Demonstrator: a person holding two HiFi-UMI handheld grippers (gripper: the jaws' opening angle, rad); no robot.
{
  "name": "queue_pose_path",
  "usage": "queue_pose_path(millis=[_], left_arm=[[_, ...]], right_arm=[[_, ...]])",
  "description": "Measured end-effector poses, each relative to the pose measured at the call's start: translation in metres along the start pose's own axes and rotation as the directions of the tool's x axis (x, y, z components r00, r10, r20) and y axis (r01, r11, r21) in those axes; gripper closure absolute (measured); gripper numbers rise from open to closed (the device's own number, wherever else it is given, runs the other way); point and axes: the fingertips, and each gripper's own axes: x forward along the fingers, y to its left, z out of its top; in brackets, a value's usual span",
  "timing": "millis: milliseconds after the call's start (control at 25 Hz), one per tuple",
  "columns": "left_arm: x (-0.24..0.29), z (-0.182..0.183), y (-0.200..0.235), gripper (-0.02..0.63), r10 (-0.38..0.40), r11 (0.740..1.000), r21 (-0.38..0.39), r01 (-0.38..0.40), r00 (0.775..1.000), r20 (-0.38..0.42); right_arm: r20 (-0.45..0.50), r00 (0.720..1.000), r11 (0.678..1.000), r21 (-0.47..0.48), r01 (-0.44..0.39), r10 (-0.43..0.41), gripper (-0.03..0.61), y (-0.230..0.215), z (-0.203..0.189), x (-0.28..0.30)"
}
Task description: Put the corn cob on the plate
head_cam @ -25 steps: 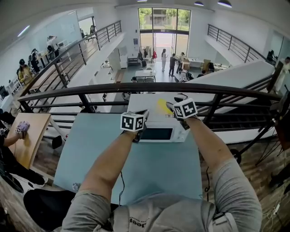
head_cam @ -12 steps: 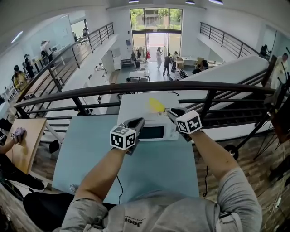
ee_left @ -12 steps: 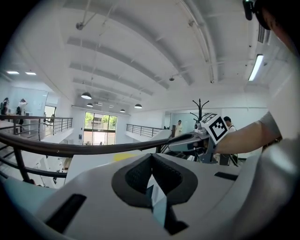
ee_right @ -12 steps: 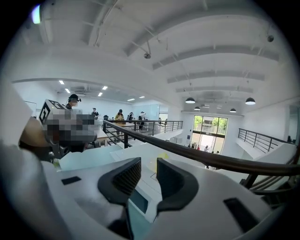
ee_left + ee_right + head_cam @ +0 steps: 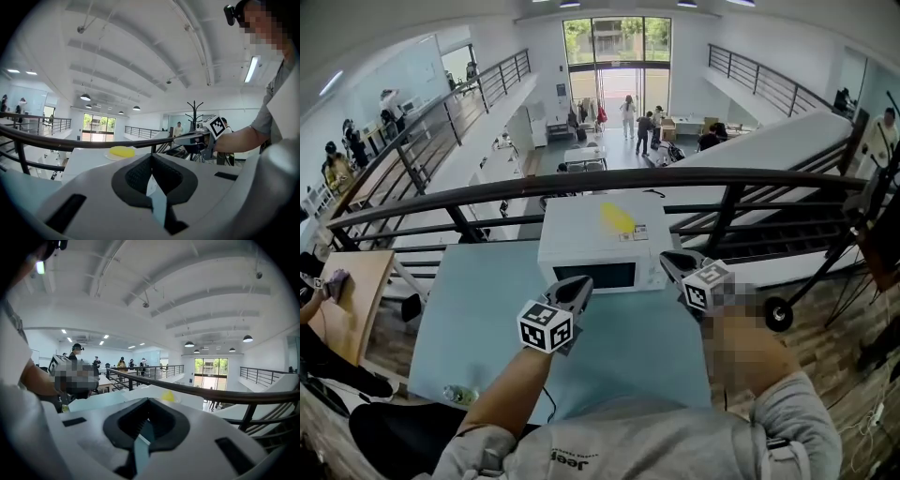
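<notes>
**Corn (image 5: 617, 218) on plate (image 5: 110, 158), both sets of fingers clenched empty**

The yellow corn lies on a white plate on top of a white microwave (image 5: 572, 239), just above the centre of the head view. The microwave stands at the far edge of the pale blue counter (image 5: 478, 319), with a dark railing (image 5: 534, 187) behind it. The left gripper (image 5: 578, 282) is at lower centre-left over the counter, below the microwave door; its fingers are pressed together with nothing between them. The right gripper (image 5: 668, 259) is at centre-right, near the microwave's right front corner; its fingers have just been closing and are clenched on nothing. Both grippers are well apart from the corn and plate.
</notes>
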Motion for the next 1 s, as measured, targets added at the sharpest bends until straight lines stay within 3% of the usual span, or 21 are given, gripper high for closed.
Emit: queue_pose_path(millis=[320, 560, 1000], left_arm=[[-0.029, -0.016, -0.013, 0.598, 0.011, 1.000, -0.013, -0.011, 1.000, 0.010], [-0.047, -0.029, -0.025, 0.598, 0.003, 0.999, -0.034, -0.003, 1.000, -0.003], [-0.070, -0.061, -0.035, 0.598, 0.017, 0.994, -0.104, -0.020, 0.999, -0.034]], right_arm=[[0.056, 0.998, 0.998, 0.040, -0.044, 0.042, 0.561, 0.036, -0.011, -0.028], [0.058, 0.996, 0.991, 0.120, -0.067, 0.061, 0.561, 0.056, -0.031, -0.038], [0.048, 0.994, 0.982, 0.157, -0.105, 0.099, 0.561, 0.082, -0.056, -0.048]])
